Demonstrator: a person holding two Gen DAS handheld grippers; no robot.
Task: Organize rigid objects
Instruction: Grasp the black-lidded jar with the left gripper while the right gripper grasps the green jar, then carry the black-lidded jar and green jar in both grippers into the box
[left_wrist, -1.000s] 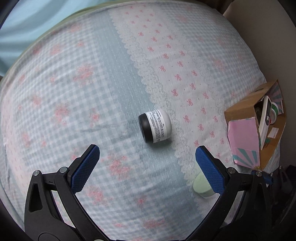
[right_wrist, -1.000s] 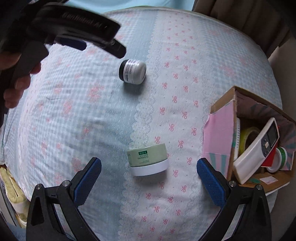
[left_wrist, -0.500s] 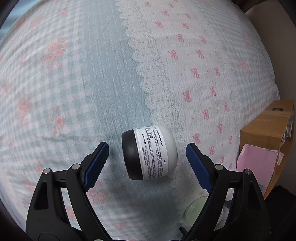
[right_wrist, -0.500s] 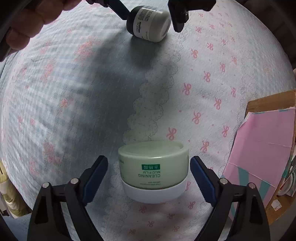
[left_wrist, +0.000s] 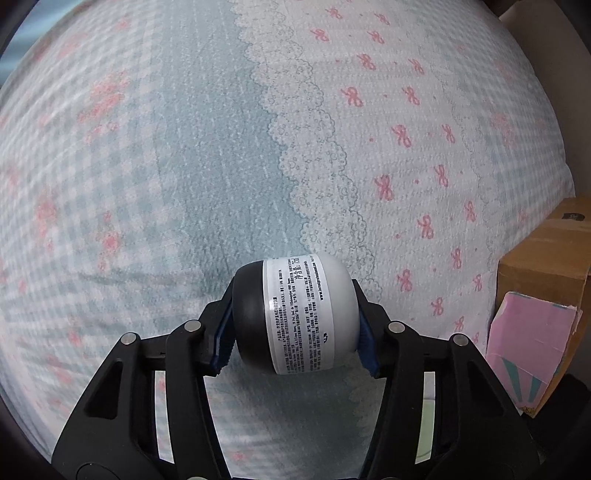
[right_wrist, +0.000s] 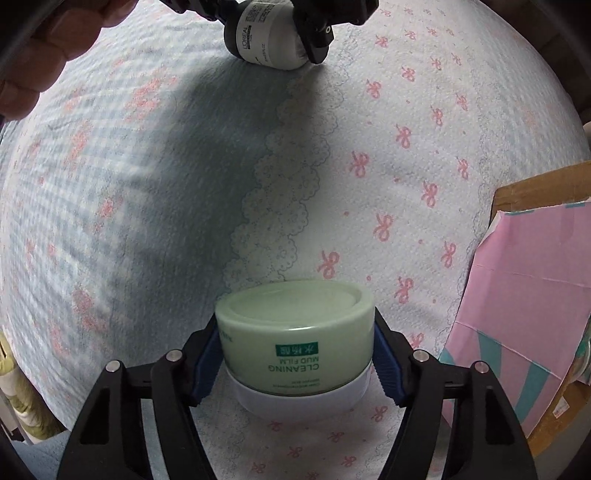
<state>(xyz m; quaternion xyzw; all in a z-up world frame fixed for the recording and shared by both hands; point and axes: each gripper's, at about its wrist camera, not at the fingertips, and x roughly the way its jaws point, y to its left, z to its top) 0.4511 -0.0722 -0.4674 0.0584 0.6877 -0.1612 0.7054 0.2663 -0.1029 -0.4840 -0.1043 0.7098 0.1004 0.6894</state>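
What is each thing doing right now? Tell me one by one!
Left gripper: shut on the black-capped jar.
Black-capped jar: lying sideways, cap on.
Right gripper: shut on the green jar.
Green jar: upside down, closed.
Cardboard box: beside the bedspread.

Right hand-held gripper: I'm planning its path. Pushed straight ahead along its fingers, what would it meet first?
The right hand-held gripper already clamps the green jar. Beyond that lies only the bedspread; the left hand-held gripper's black-capped jar sits farther ahead, though depth is unclear.
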